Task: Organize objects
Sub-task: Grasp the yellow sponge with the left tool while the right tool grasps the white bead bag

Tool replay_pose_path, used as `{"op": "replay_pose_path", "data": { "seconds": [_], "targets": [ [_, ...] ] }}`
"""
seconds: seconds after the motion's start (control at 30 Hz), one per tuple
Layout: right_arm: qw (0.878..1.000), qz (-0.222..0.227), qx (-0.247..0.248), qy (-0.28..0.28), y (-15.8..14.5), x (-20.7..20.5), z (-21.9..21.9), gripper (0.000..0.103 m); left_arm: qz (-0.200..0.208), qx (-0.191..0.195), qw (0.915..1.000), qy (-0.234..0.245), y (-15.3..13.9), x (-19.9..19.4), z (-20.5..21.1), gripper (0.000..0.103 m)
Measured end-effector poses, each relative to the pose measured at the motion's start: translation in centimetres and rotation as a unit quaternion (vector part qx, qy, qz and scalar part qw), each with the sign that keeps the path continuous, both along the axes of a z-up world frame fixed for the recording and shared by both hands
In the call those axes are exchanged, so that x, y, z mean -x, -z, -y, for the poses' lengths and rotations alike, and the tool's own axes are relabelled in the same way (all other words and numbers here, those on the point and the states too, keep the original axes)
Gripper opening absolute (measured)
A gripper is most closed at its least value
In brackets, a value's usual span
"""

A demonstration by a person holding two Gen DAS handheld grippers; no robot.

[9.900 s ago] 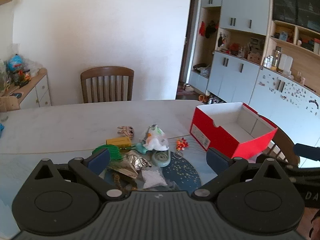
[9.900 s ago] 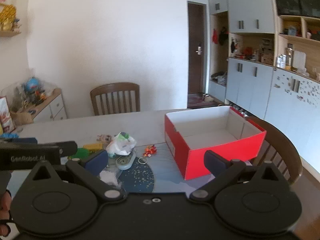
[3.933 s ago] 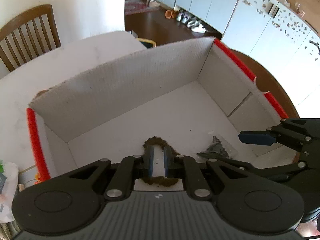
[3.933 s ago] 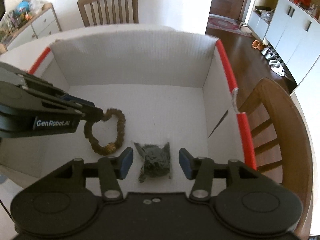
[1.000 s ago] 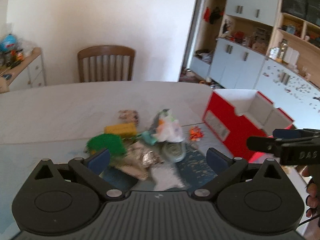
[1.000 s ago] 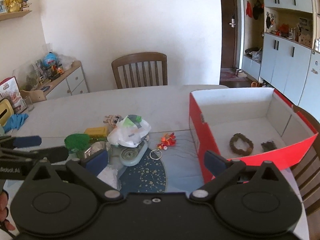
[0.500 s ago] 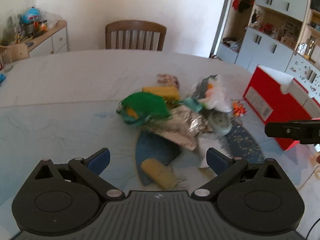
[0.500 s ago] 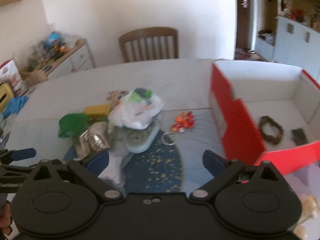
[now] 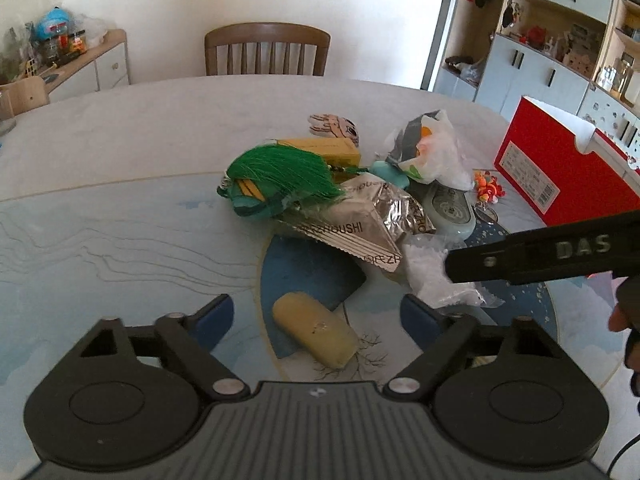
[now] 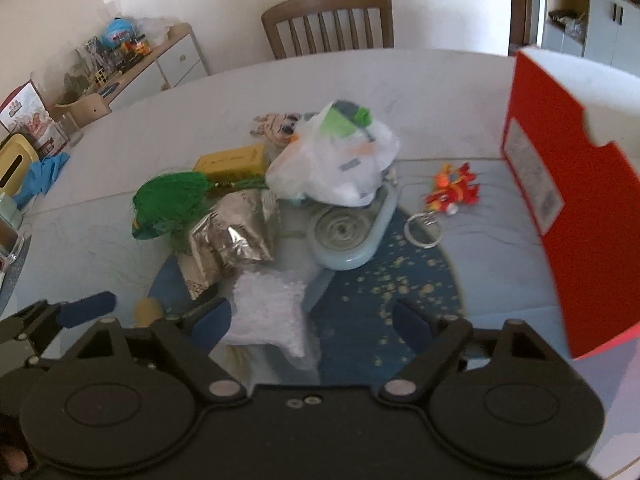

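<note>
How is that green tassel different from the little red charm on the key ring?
The green tassel is bushy and much larger; the red charm is small and figure-shaped. The tassel lies in the pile, overlapping the silver foil packet, while the charm lies apart on bare table, nearer the red box. Both rest on the table, ungripped.

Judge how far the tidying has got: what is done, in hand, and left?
Done: cannot tell, the red box's inside is hidden. In hand: nothing; left gripper is open toward the yellow roll, right gripper open at the white packet. Left: the whole pile, green tassel included, lies on the table.
</note>
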State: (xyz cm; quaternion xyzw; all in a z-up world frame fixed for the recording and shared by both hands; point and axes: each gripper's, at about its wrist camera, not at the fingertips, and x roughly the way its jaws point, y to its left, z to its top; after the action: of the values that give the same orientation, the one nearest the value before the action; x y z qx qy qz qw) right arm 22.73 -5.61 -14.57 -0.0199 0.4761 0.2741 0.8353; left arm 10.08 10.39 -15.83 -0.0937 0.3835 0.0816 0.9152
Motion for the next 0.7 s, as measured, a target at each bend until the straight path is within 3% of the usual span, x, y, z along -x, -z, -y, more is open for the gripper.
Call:
{"op": "replay_pose_path", "data": {
  "seconds": [0.23, 0.4, 0.53, 0.7],
  "targets": [
    [1.000, -0.009, 0.009, -0.014, 0.5, 0.1, -1.9, 0.077, -0.015, -0.009, 0.9999, -0.001, 0.4, -0.4, 0.4, 0.064],
    [1.000, -0.008, 0.025, -0.015, 0.9, 0.2, -2.7, 0.069, -0.020, -0.023, 0.9995, -0.008, 0.3, -0.5, 0.5, 0.045],
    [0.999, -0.006, 0.028, -0.019, 0.9, 0.4, -2.9, 0.059, -0.020, -0.020, 0.9996, -0.008, 0.3, -0.5, 0.4, 0.044],
    [0.999, -0.007, 0.029, -0.021, 0.6, 0.6, -2.6, 0.040, -0.020, -0.027, 0.9994, -0.004, 0.2, -0.4, 0.7, 0.043]
  ]
}}
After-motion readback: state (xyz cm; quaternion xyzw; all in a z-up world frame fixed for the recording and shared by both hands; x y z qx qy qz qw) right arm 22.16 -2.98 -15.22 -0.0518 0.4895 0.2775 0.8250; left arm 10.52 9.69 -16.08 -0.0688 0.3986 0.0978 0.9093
